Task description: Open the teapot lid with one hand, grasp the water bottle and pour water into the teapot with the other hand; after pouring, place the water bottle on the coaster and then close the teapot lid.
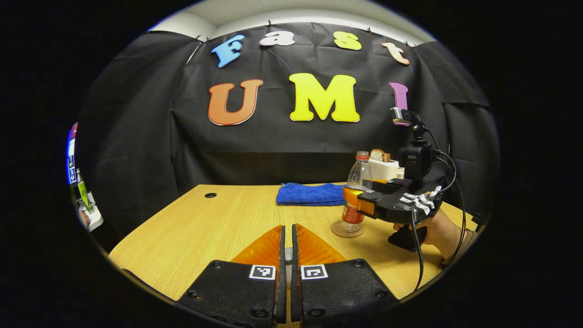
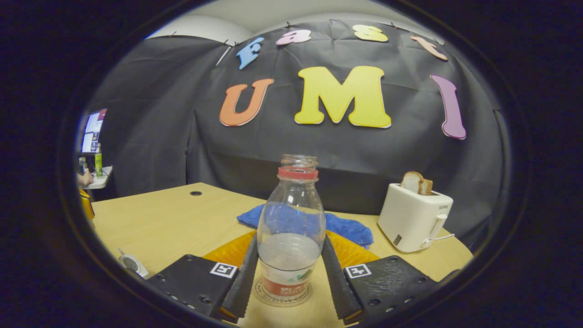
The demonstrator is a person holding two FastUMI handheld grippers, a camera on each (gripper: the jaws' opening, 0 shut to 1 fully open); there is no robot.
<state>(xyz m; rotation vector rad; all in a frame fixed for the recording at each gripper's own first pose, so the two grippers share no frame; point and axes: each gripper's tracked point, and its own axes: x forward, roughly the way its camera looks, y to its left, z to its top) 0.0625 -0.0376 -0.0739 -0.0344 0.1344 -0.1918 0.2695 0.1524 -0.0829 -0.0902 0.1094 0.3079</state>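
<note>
The water bottle [image 2: 291, 232] stands upright on a round coaster [image 2: 282, 294] on the bench [image 2: 173, 223], uncapped and about a third full of water. The right tongs [image 2: 288, 273] sit with a finger close on each side of the bottle's lower part; I cannot tell whether they press on it. In the left gripper view the same bottle [image 1: 357, 196] stands on its coaster [image 1: 347, 229], with the right tongs [image 1: 353, 200] at its waist and a hand [image 1: 437, 232] holding the handle. The left tongs [image 1: 286, 246] are pressed together with nothing between them. Behind the bottle lies a blue cloth [image 2: 346, 228], and to the right stands a white toaster [image 2: 414, 216] holding bread slices [image 2: 416, 182]
</note>
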